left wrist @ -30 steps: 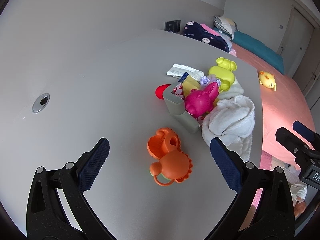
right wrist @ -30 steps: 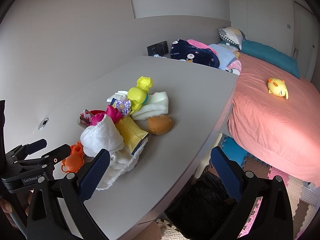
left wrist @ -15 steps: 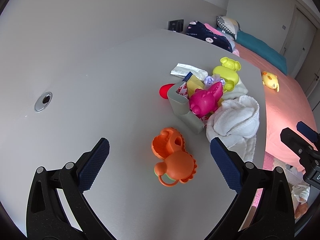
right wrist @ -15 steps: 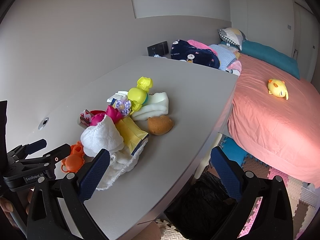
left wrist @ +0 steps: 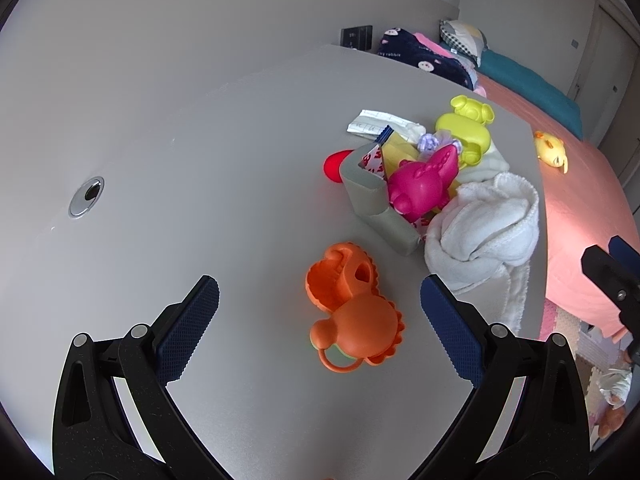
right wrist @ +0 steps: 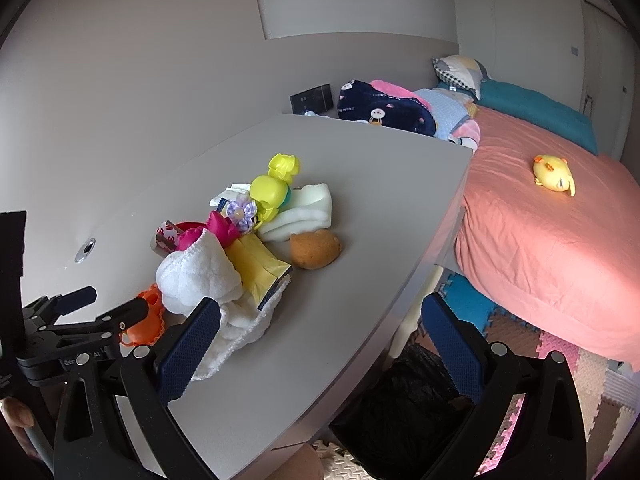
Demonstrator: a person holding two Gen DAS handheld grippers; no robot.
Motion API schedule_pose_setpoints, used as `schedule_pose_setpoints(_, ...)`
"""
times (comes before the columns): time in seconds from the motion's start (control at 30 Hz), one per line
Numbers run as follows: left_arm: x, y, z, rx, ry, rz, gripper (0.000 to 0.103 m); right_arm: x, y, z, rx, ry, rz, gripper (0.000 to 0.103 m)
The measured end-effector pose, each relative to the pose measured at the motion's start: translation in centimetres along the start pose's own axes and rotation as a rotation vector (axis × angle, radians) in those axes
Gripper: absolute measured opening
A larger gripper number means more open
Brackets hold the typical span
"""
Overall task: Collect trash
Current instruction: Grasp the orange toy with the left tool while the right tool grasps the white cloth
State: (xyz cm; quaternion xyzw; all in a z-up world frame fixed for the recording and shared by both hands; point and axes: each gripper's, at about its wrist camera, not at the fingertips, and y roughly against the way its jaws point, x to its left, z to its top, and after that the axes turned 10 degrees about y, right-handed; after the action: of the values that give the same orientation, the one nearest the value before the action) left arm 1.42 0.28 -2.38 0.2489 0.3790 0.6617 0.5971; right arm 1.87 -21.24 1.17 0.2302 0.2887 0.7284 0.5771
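A pile lies on the grey table (left wrist: 200,140): a grey strip with red-white backing (left wrist: 370,196), folded white paper (left wrist: 380,124), a yellow wrapper (right wrist: 258,268), a white towel (left wrist: 484,228), pink (left wrist: 424,184), yellow-green (left wrist: 468,132) and orange (left wrist: 352,300) toys. My left gripper (left wrist: 320,312) is open and empty, just short of the orange toy. My right gripper (right wrist: 320,332) is open and empty over the table's front edge, above a black bin bag (right wrist: 408,404).
A brown bear-shaped sponge (right wrist: 314,250) and a folded white cloth (right wrist: 304,212) lie beside the pile. A metal cable hole (left wrist: 86,196) is at the table's left. A bed with a pink sheet (right wrist: 560,240) and a yellow plush (right wrist: 554,172) stands to the right.
My left gripper has moved slightly forward toward the orange toy and the pile. My right gripper has barely moved.
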Motion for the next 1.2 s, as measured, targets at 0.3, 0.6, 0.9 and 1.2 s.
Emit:
schedule_pose_setpoints(0.3, -0.7, -2.2, -0.4, 0.038, -0.041, 0.033, 0.070, 0.7, -0.8, -0.3, 0.004, 0.006, 0.024, 0.100)
schedule_pose_setpoints(0.6, 0.1, -3.0, -0.9, 0.042, -0.030, 0.017, 0.043, 1.8, -1.3, -0.1, -0.005, 0.030, 0.080, 0.095)
schedule_pose_setpoints(0.9, 2.5, -2.0, -0.3, 0.016, 0.056, 0.032, 0.043, 4.6, -2.6, 0.9, 0.004, 0.081, 0.153, 0.072)
schedule_pose_setpoints(1.2, 4.2, -1.7, -0.1, 0.009, 0.085, 0.045, 0.043, 7.4, -4.1, 1.7, 0.014, 0.168, 0.170, 0.064)
